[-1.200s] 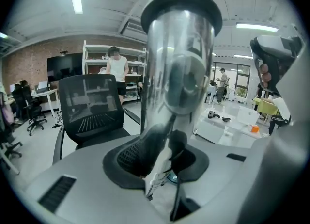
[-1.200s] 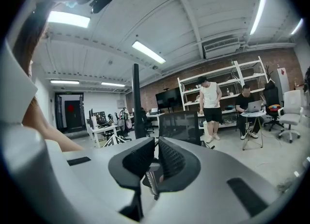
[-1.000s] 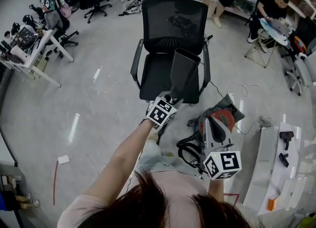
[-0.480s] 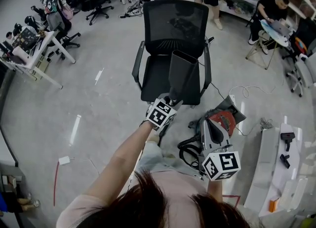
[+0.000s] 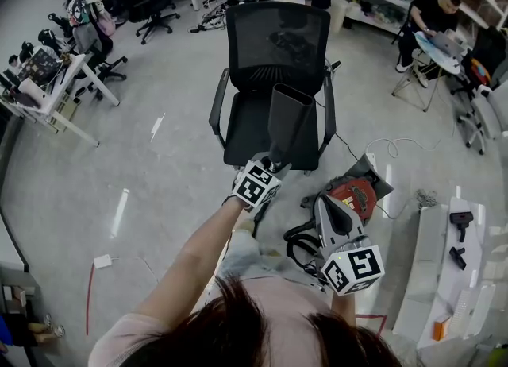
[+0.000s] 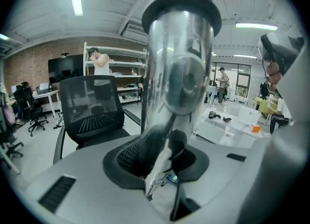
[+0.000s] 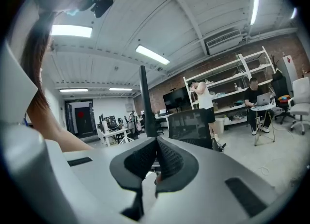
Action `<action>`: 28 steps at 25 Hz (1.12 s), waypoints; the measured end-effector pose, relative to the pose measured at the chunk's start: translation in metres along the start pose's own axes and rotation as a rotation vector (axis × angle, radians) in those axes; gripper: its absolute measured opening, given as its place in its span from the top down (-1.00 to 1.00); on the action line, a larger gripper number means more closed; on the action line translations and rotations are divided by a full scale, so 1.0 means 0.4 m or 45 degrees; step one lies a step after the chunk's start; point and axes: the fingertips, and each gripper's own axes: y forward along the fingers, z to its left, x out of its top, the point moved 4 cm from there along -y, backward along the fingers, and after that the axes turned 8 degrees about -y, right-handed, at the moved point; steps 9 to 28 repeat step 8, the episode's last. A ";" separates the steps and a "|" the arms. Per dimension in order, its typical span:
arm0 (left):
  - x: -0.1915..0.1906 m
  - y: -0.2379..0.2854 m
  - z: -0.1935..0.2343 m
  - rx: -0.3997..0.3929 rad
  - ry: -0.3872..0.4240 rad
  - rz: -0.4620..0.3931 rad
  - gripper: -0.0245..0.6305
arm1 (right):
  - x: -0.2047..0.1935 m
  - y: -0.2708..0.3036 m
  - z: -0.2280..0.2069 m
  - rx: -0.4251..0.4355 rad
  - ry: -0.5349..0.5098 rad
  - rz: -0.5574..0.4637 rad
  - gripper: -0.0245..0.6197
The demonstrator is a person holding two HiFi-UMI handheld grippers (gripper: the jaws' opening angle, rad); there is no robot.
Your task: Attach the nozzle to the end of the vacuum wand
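Observation:
A dark, flat, wide-mouthed nozzle (image 5: 290, 123) stands upright in front of the office chair, and my left gripper (image 5: 274, 160) is shut on its round lower end. In the left gripper view the nozzle's glossy tube (image 6: 179, 72) rises from between the pads, filling the middle of the picture. My right gripper (image 5: 324, 202) hangs lower right above the red and grey vacuum cleaner (image 5: 353, 191) on the floor. Its jaws (image 7: 156, 157) are shut with nothing between them. A thin dark bar (image 7: 144, 102) stands just beyond them. I see no wand clearly.
A black mesh office chair (image 5: 274, 48) stands right behind the nozzle. A black hose (image 5: 300, 240) coils beside the vacuum. A white bench (image 5: 448, 278) with small tools is at the right. Desks, chairs and people fill the room's far edges.
The right gripper has shifted slightly left and down over the vacuum. The left gripper and nozzle keep their place. A standing person at the back has walked left.

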 end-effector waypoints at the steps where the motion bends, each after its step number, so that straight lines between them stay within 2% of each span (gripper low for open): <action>1: 0.000 0.001 -0.001 0.001 -0.001 0.000 0.54 | -0.002 -0.003 -0.001 -0.007 -0.002 0.008 0.84; 28: 0.001 0.011 -0.001 0.011 -0.008 -0.010 0.54 | -0.020 -0.015 -0.016 -0.031 0.016 0.032 0.84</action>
